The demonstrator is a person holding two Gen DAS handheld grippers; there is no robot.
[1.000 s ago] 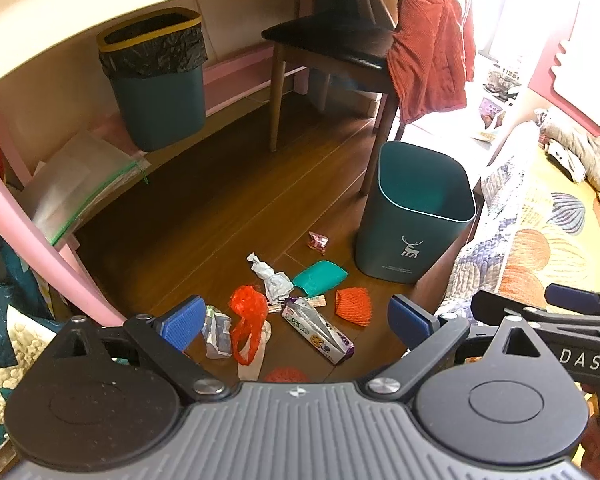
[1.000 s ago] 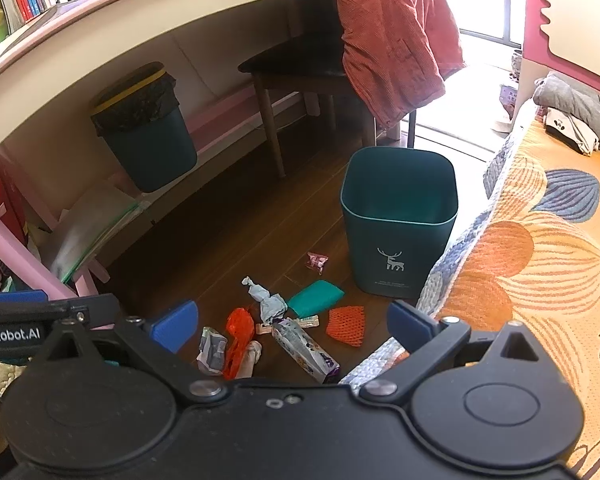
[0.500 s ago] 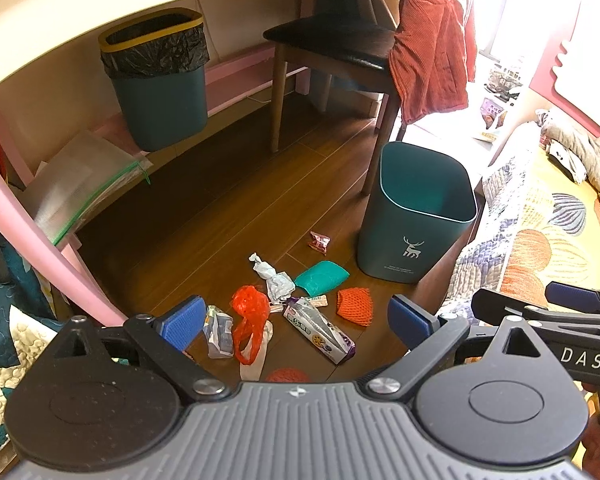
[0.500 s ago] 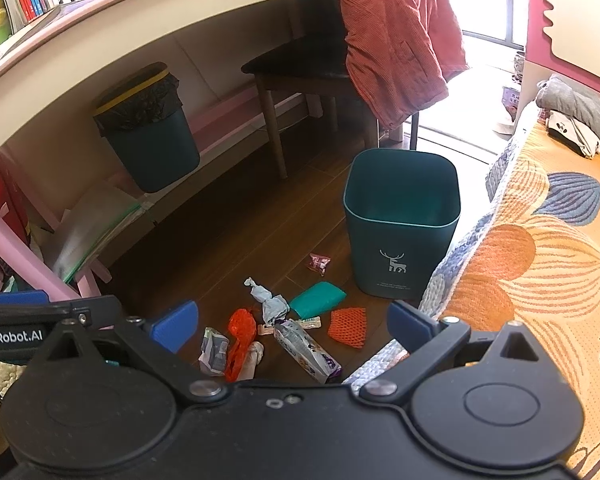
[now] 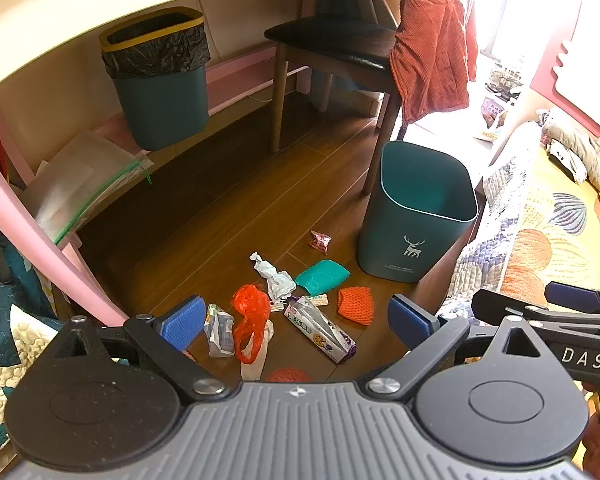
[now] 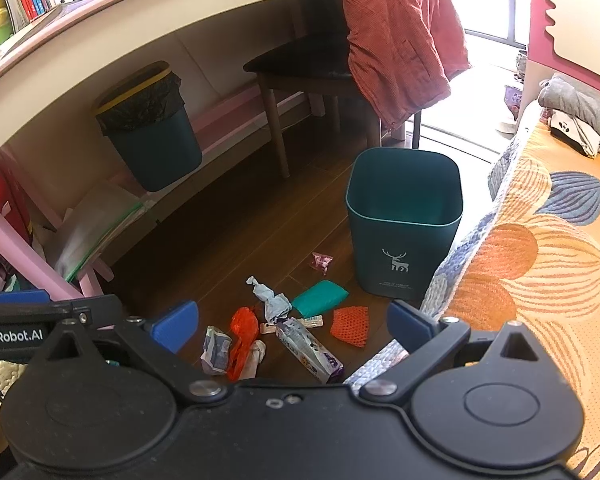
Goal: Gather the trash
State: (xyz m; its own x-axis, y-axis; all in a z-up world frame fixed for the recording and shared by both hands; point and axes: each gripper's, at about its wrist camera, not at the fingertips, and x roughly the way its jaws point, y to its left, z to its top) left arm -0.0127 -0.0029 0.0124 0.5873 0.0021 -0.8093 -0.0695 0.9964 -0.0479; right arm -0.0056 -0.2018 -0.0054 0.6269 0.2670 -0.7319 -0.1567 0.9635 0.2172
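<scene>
Trash lies on the wooden floor: a red plastic bag (image 5: 250, 316), a crumpled grey wrapper (image 5: 278, 278), a teal packet (image 5: 322, 277), an orange net (image 5: 356, 304), a purple cookie wrapper (image 5: 320, 328), a small pink candy wrapper (image 5: 320, 241) and a silver wrapper (image 5: 219, 330). An empty teal bin with a deer logo (image 5: 414, 216) stands right of the pile, also in the right wrist view (image 6: 402, 220). My left gripper (image 5: 296, 320) is open and empty, held above the pile. My right gripper (image 6: 294, 326) is open and empty, beside it to the right.
A second teal bin with a black liner (image 5: 158, 80) stands under the desk at the back left. A wooden chair (image 5: 332, 52) with a red garment (image 5: 432, 52) is behind the deer bin. A patterned bed (image 6: 540, 248) borders the right. Pink desk legs (image 5: 32, 240) stand at left.
Both grippers have shifted slightly; the scene has drifted a little in both views. Nothing was picked up and the trash lies where it was.
</scene>
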